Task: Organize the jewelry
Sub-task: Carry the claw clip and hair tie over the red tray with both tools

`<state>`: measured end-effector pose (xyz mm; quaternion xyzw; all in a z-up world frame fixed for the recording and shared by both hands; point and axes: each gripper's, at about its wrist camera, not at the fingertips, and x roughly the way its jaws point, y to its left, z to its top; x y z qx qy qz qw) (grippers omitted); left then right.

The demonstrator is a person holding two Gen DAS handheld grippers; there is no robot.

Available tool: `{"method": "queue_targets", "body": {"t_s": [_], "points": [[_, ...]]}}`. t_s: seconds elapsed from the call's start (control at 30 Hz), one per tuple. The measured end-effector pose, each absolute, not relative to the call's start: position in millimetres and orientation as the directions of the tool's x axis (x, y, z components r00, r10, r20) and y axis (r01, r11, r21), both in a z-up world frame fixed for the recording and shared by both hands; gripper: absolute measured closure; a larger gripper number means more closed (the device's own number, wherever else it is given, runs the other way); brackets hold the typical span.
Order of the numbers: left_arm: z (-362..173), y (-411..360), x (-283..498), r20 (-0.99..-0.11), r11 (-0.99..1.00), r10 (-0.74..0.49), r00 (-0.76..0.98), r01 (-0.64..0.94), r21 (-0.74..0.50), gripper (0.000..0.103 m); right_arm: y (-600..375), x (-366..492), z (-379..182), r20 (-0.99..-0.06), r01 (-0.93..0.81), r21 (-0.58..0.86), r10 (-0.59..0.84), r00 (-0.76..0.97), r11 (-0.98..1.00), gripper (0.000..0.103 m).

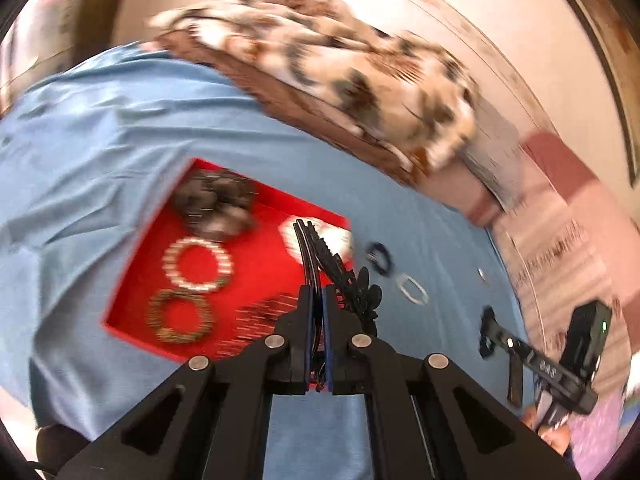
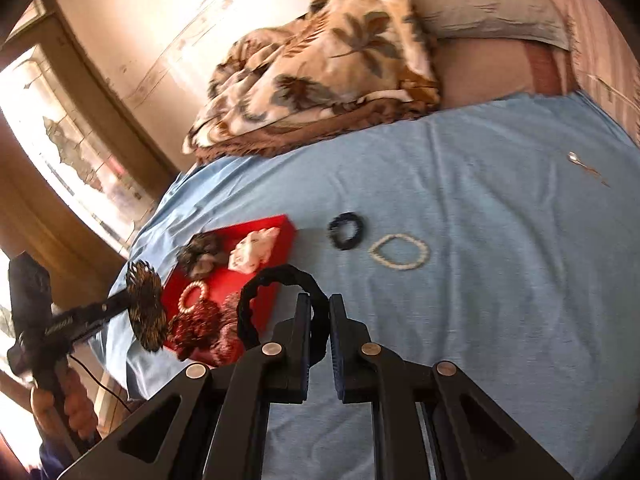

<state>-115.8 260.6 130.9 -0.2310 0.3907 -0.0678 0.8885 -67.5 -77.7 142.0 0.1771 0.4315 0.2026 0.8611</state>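
A red tray (image 1: 256, 280) (image 2: 280, 240) lies on the blue bedsheet and holds a dark scrunchie (image 1: 216, 204), a white bead bracelet (image 1: 198, 264), a bronze bead bracelet (image 1: 180, 316) and a white piece (image 2: 252, 254). My left gripper (image 1: 318, 300) is shut on a black hair comb clip with a flower (image 1: 340, 276), above the tray's right edge. My right gripper (image 2: 319, 312) is shut on a black wavy hair tie (image 2: 276, 300), just right of the tray. A dark scrunchie (image 2: 346, 230) and a pearl bracelet (image 2: 400, 256) lie on the sheet beyond it.
A folded leaf-patterned blanket (image 2: 320, 64) and a pillow (image 2: 492, 0) lie at the head of the bed. A small silver piece (image 2: 576, 158) lies far right on the sheet (image 2: 480, 200). A window stands to the left in the right wrist view.
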Motion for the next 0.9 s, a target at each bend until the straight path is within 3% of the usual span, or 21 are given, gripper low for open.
{"method": "queue_targets", "body": {"t_s": [0.13,0.6,0.9], "points": [[117,297,-118,-0.663,0.844,-0.302,0.685,-0.131,-0.519,0.099,-50,-61,139,-0.684,-0.229,0.472,0.517,0.514,0.852,0.093],[70,317,-56,-0.531,0.625,-0.541,0.652,-0.109,-0.773,0.098,26,-7,155,-0.696,-0.326,0.414,0.526,0.489,0.85,0.093],[30,307,-2,-0.621,0.68,-0.528,0.58,-0.15,-0.718,0.098,71,51,136,-0.758,-0.35,0.367,0.495,0.425,0.862,0.093]]}}
